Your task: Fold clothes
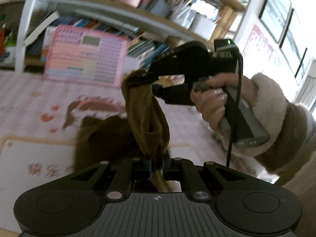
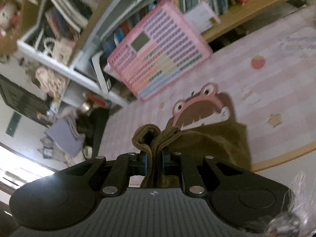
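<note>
Clamped between the fingers of the left hand-held gripper [image 1: 157,165] is a bunched edge of an olive-brown garment [image 1: 146,118], which is stretched upward to the right hand-held gripper [image 1: 152,81], gripped by a hand [image 1: 213,102]. Folded cloth is likewise pinched in the right gripper's own view. The rest of the garment is draped over a pink cartoon mat [image 2: 266,90], near a pink toy board [image 2: 160,53] leaned against a bookshelf [image 1: 118,15].

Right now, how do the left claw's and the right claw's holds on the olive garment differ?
The left claw pinches a stretched, rope-like strand of the olive garment. The right claw pinches a thick folded edge bunched just past its tips, cloth hanging beside it. Both are shut on it above the pink mat.
</note>
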Demonstrator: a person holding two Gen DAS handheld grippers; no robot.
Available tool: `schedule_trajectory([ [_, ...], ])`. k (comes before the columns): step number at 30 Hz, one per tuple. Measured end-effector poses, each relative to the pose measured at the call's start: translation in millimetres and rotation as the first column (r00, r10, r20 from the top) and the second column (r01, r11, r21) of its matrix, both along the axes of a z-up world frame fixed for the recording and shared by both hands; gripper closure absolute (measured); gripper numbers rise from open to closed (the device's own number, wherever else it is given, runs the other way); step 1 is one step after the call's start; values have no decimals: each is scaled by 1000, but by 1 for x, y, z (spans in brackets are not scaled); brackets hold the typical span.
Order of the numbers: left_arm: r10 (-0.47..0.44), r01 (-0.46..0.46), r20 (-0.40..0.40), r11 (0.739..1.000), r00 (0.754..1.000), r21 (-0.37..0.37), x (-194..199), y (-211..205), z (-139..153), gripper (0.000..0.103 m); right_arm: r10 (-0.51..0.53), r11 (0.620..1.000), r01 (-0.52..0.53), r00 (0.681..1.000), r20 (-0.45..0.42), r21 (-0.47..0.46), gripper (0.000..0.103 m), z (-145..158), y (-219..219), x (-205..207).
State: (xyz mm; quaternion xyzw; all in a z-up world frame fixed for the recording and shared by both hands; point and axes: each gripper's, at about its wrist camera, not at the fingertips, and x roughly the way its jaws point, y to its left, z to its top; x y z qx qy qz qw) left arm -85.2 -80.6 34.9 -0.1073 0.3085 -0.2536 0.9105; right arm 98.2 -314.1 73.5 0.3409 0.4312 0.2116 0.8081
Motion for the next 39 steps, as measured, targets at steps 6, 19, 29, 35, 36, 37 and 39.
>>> schedule_trajectory([
  [6,-11,21,-139,997,990,69,6,43,-21,78,12,998,-14,999,-39,-56,58,-24,55,3],
  [19,16,-61,-178,966,984,-250,96,83,-20,41,-181,901,226,972,152,-371,47,-20,19,-76],
  [29,-50,24,-94,965,994,-260,143,59,-11,100,-215,879,199,977,14,-434,47,-67,24,-119],
  [35,115,-167,-327,976,938,-136,175,85,-70,103,-184,861,168,983,13,-479,45,-77,38,-114],
  [36,130,-183,-342,975,931,-126,176,89,-76,103,-183,858,166,983,14,-486,42,-80,39,-112],
  [37,153,-212,-346,967,926,-140,175,95,-75,103,-181,857,165,983,14,-489,42,-81,40,-112],
  [39,187,-259,-304,942,934,-215,166,110,-63,100,-178,855,162,984,15,-492,41,-82,40,-112],
])
